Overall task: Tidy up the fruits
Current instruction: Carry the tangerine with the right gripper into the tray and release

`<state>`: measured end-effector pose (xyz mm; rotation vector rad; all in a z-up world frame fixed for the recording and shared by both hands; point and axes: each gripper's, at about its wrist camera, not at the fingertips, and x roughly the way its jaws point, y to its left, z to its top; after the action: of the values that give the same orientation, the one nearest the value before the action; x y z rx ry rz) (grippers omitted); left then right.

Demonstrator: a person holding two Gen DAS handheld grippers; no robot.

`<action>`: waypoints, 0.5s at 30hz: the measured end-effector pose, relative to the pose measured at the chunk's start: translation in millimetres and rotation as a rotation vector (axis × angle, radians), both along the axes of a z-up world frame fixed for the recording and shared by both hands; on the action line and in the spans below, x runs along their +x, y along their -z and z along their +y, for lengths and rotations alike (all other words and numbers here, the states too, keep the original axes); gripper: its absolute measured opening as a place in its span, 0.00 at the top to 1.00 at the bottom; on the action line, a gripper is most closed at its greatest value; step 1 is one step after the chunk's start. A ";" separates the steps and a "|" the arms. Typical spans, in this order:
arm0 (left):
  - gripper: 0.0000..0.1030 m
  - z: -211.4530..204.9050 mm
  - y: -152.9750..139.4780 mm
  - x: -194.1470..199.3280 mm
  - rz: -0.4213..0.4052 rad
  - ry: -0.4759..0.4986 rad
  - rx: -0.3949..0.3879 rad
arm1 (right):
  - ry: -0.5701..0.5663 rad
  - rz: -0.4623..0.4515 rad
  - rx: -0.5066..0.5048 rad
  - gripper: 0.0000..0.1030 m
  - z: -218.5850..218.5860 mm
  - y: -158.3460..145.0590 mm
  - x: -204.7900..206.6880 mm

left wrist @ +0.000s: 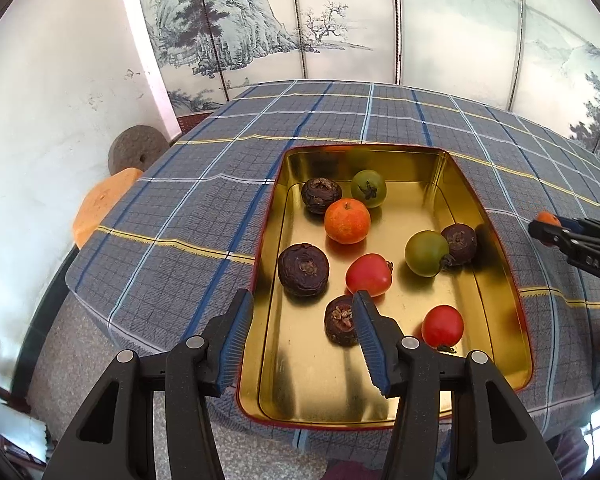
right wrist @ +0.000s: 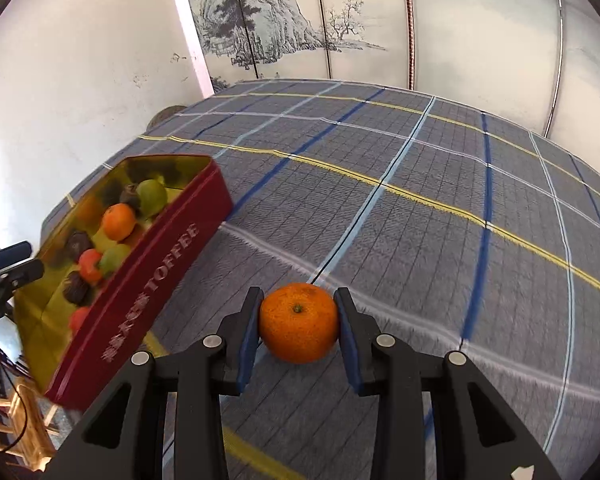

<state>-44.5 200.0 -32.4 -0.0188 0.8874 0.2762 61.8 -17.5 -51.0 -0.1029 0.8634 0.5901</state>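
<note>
Carrying one orange point(right wrist: 298, 322), clamped in right gripper point(right wrist: 299, 332), to tin point(right wrist: 148, 284): clear the red wall, lower among fruit, then release; left gripper point(left wrist: 300, 340) open, empty

- A lived-in home room, by its furnishings, not a lab or shop
- A folding screen point(left wrist: 340, 20) painted with ink mountains, pines and a bare tree stands behind the tabletop point(right wrist: 420, 200), as in a sitting or dining room
- The tabletop wears a household plaid cloth in grey, blue, white and yellow
- A red toffee tin point(right wrist: 148, 292) with a gold inside holds assorted fruit
- The whitewashed wall point(left wrist: 60, 100) is scuffed and marked
- A round millstone point(left wrist: 134, 150) leans against that wall, beside an orange object point(left wrist: 100, 208)
- Pale wooden furniture point(right wrist: 24, 420) shows low at the left edge in the right wrist view
</note>
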 end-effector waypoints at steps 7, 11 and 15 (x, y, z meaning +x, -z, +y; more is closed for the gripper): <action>0.46 -3.1 -5.9 -4.9 -0.011 -0.002 0.008 | -0.055 -0.031 0.035 0.68 10.6 -22.4 -24.2; 0.43 -2.9 -7.6 -6.5 -0.016 -0.008 0.009 | -0.104 -0.047 0.058 0.68 26.4 -36.3 -33.6; 0.42 -1.3 -7.8 -7.8 -0.018 -0.013 0.014 | -0.160 -0.060 0.070 0.68 47.6 -45.8 -42.1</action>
<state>-52.4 198.7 -24.6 -0.0141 0.8678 0.2935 19.7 30.1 -5.2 -0.1269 0.7799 0.7630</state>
